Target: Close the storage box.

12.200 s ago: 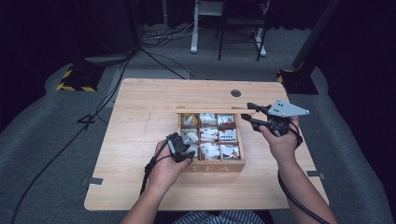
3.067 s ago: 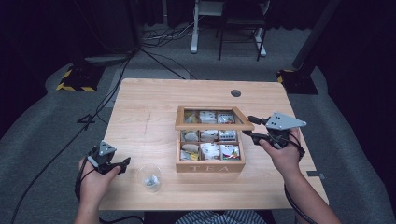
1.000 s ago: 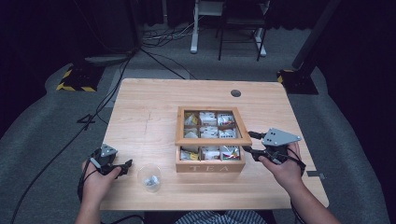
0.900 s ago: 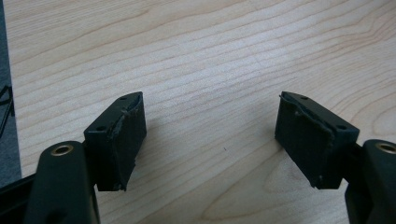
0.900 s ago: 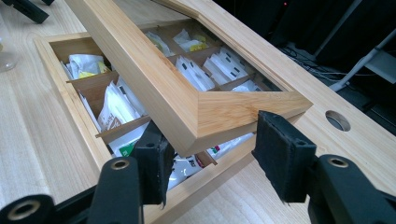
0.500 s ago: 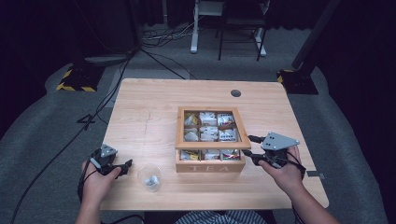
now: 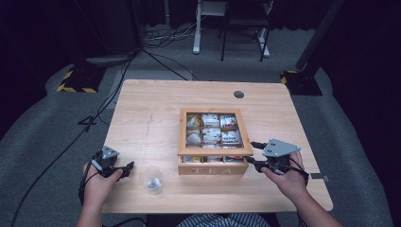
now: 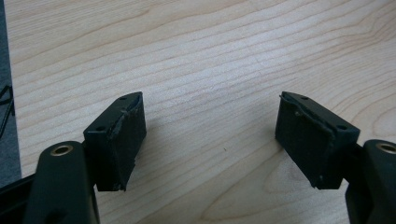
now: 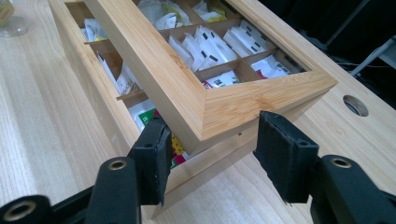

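Observation:
A wooden tea box (image 7: 213, 169) marked TEA stands right of the table's middle, its compartments full of tea bags. Its windowed lid (image 7: 182, 132) hangs tilted a little above the box, with a gap at the front. My right gripper (image 7: 249, 152) is at the front right corner, shut on the lid's corner (image 9: 233, 105) with one pad on each side of it; the box wall (image 9: 224, 158) shows underneath. My left gripper (image 7: 126, 170) rests near the front left edge, open with nothing between its jaws (image 8: 210, 121), over bare wood. Next to it stands a clear cup (image 7: 151, 179) with a tea bag inside.
A round cable hole (image 7: 239, 94) lies in the tabletop behind the box. The table's left half (image 7: 146, 123) is bare wood. Cables and furniture legs stand on the dark floor beyond the far edge.
My right gripper has come down and toward the person with the lid's corner, so the lid now lies lower over the box. The left hand and the cup have not moved.

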Demonstrator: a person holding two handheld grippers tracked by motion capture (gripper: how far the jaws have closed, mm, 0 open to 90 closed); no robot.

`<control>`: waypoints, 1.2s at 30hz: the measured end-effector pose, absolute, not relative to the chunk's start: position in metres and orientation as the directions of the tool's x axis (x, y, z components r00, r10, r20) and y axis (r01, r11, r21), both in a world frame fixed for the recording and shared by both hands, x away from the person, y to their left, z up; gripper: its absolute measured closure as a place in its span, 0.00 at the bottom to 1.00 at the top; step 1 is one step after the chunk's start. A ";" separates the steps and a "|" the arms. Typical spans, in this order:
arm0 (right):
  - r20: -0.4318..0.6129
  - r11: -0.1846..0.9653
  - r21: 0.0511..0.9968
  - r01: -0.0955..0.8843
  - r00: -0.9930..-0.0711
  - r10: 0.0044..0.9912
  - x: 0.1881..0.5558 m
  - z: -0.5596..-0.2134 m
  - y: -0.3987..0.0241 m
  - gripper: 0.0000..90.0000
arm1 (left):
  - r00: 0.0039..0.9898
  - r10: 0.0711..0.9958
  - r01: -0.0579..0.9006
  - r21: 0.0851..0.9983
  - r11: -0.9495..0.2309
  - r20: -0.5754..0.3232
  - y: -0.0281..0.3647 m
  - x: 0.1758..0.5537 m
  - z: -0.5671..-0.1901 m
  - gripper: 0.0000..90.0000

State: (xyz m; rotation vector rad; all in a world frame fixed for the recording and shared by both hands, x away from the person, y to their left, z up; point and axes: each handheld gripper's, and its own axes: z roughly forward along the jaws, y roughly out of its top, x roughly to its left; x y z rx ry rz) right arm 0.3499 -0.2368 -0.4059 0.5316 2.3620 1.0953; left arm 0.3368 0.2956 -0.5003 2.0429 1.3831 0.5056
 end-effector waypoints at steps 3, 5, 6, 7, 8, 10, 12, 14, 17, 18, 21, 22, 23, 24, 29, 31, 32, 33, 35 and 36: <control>-0.260 0.609 0.780 0.145 -0.810 0.526 0.349 -0.407 -0.237 0.52 | 0.380 0.925 0.690 0.674 -0.265 -0.026 0.296 0.337 -0.500 0.28; -0.257 0.617 0.773 0.149 -0.815 0.519 0.348 -0.410 -0.237 0.52 | 0.381 0.924 0.690 0.674 -0.265 -0.026 0.296 0.337 -0.500 0.28; -0.257 0.617 0.773 0.149 -0.815 0.519 0.348 -0.410 -0.237 0.52 | 0.381 0.924 0.690 0.673 -0.265 -0.026 0.296 0.337 -0.500 0.28; -0.256 0.617 0.772 0.152 -0.815 0.520 0.348 -0.411 -0.237 0.52 | 0.381 0.924 0.690 0.673 -0.266 -0.026 0.296 0.337 -0.500 0.28; -0.258 0.621 0.769 0.151 -0.815 0.518 0.347 -0.412 -0.236 0.52 | 0.381 0.924 0.690 0.673 -0.266 -0.025 0.296 0.337 -0.500 0.28; -0.258 0.625 0.766 0.153 -0.816 0.517 0.347 -0.412 -0.236 0.52 | 0.381 0.924 0.689 0.674 -0.265 -0.026 0.296 0.337 -0.500 0.28; -0.254 0.626 0.764 0.155 -0.820 0.513 0.346 -0.413 -0.236 0.52 | 0.381 0.924 0.689 0.674 -0.266 -0.026 0.296 0.337 -0.500 0.28; -0.251 0.628 0.762 0.158 -0.822 0.511 0.345 -0.414 -0.236 0.52 | 0.381 0.924 0.690 0.674 -0.265 -0.026 0.296 0.337 -0.500 0.28; -0.251 0.633 0.757 0.160 -0.824 0.508 0.344 -0.416 -0.236 0.52 | 0.382 0.924 0.690 0.674 -0.266 -0.026 0.296 0.337 -0.500 0.28; -0.248 0.635 0.755 0.162 -0.826 0.506 0.344 -0.417 -0.236 0.52 | 0.382 0.924 0.690 0.674 -0.266 -0.026 0.296 0.337 -0.500 0.28; -0.251 0.643 0.748 0.165 -0.827 0.504 0.343 -0.419 -0.235 0.52 | 0.382 0.924 0.689 0.674 -0.265 -0.027 0.296 0.337 -0.500 0.27; -0.257 0.651 0.741 0.163 -0.827 0.500 0.343 -0.420 -0.235 0.52 | 0.382 0.924 0.689 0.674 -0.265 -0.027 0.296 0.337 -0.500 0.27; -0.257 0.651 0.741 0.163 -0.827 0.500 0.343 -0.420 -0.235 0.52 | 0.380 0.924 0.689 0.675 -0.263 -0.028 0.295 0.337 -0.501 0.27; -0.257 0.651 0.741 0.163 -0.827 0.500 0.343 -0.420 -0.235 0.52 | 0.380 0.924 0.689 0.675 -0.263 -0.028 0.295 0.337 -0.501 0.27; -0.259 0.656 0.736 0.165 -0.828 0.498 0.343 -0.420 -0.234 0.52 | 0.381 0.924 0.690 0.675 -0.263 -0.030 0.295 0.337 -0.501 0.27; -0.259 0.662 0.730 0.167 -0.829 0.495 0.343 -0.421 -0.234 0.52 | 0.381 0.924 0.690 0.674 -0.263 -0.029 0.295 0.338 -0.501 0.27; -0.256 0.664 0.727 0.174 -0.829 0.497 0.344 -0.421 -0.233 0.51 | 0.381 0.924 0.690 0.674 -0.263 -0.029 0.295 0.338 -0.501 0.27; -0.254 0.667 0.724 0.176 -0.831 0.495 0.344 -0.422 -0.233 0.51 | 0.381 0.924 0.690 0.674 -0.263 -0.029 0.295 0.338 -0.501 0.27; -0.250 0.673 0.717 0.185 -0.832 0.495 0.344 -0.423 -0.232 0.51 | 0.381 0.924 0.690 0.674 -0.263 -0.029 0.295 0.338 -0.501 0.27; -0.250 0.673 0.717 0.185 -0.832 0.495 0.344 -0.423 -0.232 0.51 | 0.381 0.924 0.690 0.674 -0.263 -0.029 0.295 0.338 -0.501 0.27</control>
